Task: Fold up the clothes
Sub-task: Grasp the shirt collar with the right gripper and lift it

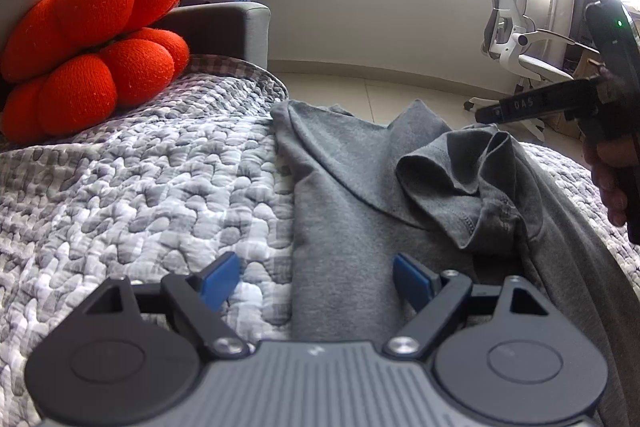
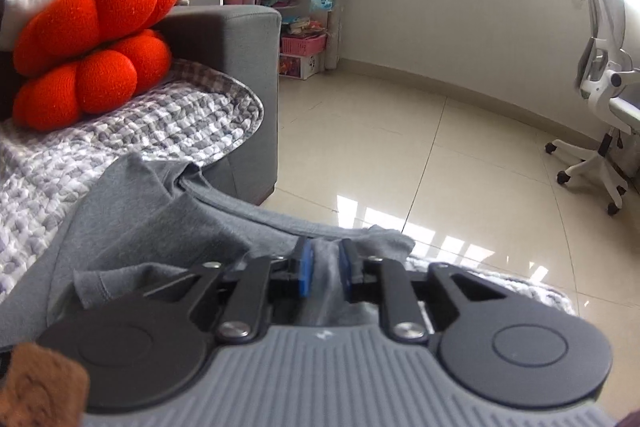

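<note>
Lying partly spread on the quilted cover (image 1: 140,187) of a sofa, the grey garment (image 1: 352,227) has one sleeve (image 1: 452,183) bunched up, its far edge trailing toward the floor side. The left tool (image 1: 316,281) hangs released above the cloth's near edge, jaws wide, nothing between them, apparently waiting to pin or lift that edge. The right tool (image 2: 325,267) has a ridge of grey cloth between its blue pads (image 2: 306,267); a gap shows beside one pad, so no firm clamp is judged. Red cushion (image 1: 92,43) sits well apart, no obstruction.
</note>
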